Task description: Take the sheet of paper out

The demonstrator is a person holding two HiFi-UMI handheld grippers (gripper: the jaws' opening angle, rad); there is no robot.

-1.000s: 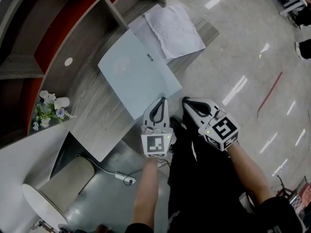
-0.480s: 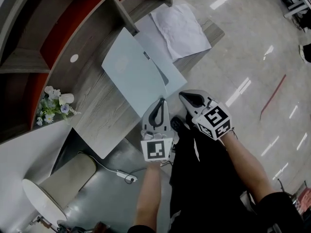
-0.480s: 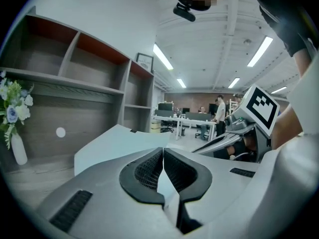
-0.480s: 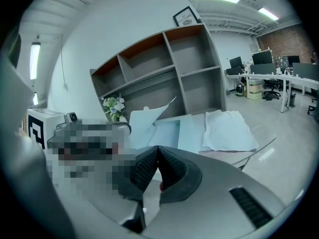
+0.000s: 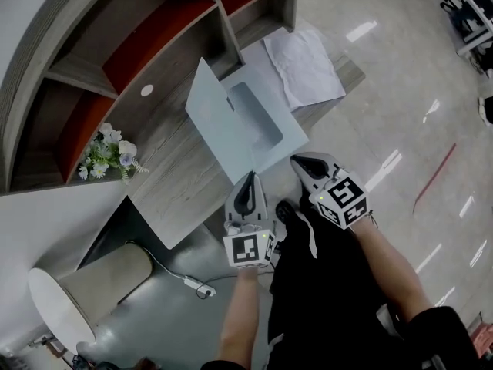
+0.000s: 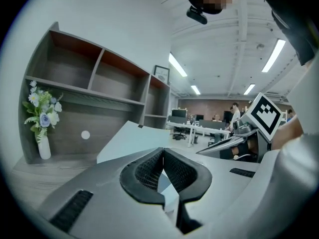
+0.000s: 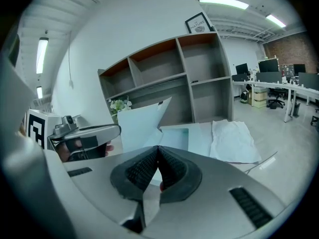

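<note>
A pale blue folder lies on the wooden desk point(image 5: 173, 187). Its cover point(image 5: 212, 110) stands steeply up, and my left gripper point(image 5: 250, 176) is shut on the cover's near corner. In the left gripper view the cover point(image 6: 132, 138) runs away from the shut jaws point(image 6: 162, 151). Inside, a light blue sheet point(image 5: 258, 126) lies on the lower leaf. My right gripper point(image 5: 296, 160) is shut at the lower leaf's near edge, apparently pinching it; in the right gripper view the leaf point(image 7: 175, 136) reaches up to the jaws point(image 7: 158, 147).
A crumpled white paper point(image 5: 304, 64) lies on the desk's far right end. A shelf unit point(image 5: 154, 29) with red backs lines the desk's far side. A small flower vase point(image 5: 108, 154) stands at the left. A round stool point(image 5: 85, 295) and a cable sit on the floor.
The folder's cover has swung from lying flat to standing steeply open. My left gripper rose with the cover's corner in it. The right gripper shifted slightly.
</note>
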